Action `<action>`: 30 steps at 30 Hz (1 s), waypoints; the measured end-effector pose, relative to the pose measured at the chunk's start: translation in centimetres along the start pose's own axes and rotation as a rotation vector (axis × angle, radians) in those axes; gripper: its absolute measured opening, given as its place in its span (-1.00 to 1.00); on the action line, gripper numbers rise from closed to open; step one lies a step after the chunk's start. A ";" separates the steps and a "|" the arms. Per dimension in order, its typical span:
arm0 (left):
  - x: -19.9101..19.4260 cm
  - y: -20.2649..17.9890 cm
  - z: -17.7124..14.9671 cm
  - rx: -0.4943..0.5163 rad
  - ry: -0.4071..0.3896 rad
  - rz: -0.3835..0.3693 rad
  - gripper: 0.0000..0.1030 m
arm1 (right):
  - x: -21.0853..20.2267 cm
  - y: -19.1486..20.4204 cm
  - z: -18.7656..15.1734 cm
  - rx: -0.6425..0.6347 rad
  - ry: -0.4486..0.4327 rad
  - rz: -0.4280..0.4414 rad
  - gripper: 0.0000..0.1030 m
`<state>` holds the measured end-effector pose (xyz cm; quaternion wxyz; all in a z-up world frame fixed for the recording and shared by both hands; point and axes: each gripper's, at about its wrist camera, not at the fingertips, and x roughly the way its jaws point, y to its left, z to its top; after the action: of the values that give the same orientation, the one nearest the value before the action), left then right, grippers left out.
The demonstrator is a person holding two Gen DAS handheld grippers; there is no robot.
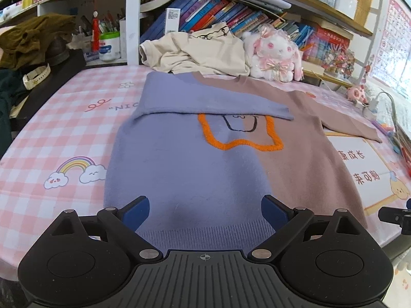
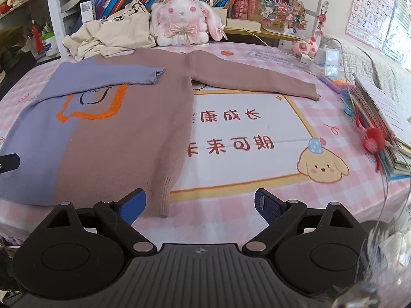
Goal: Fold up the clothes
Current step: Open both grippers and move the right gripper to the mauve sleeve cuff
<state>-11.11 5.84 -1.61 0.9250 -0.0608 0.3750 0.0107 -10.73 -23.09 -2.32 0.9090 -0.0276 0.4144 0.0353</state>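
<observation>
A knit sweater, half lavender and half mauve with an orange outline on the chest, lies flat on the pink checked tablecloth (image 1: 179, 169) (image 2: 123, 128). Its lavender sleeve (image 1: 205, 97) (image 2: 108, 77) is folded across the chest. Its mauve sleeve (image 1: 344, 118) (image 2: 251, 77) lies stretched out to the right. My left gripper (image 1: 205, 214) is open and empty over the lavender hem. My right gripper (image 2: 200, 206) is open and empty at the sweater's lower right corner, near the table's front edge.
A cream garment (image 1: 200, 54) (image 2: 110, 36) and a white-pink plush bunny (image 1: 274, 54) (image 2: 182, 20) lie at the back before bookshelves. Notebooks, pens and a red toy (image 2: 372, 138) crowd the right edge. Dark clothes (image 1: 30, 38) pile at the left.
</observation>
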 end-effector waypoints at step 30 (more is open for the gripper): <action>2.1 -17.3 -0.6 -0.230 0.040 0.387 0.86 | 15.2 -26.3 13.0 0.094 0.022 0.168 0.07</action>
<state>-8.88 -11.43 -1.63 0.8850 -0.0930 0.3943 0.2296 11.25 -47.60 -4.78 0.8986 0.0493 0.4263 0.0917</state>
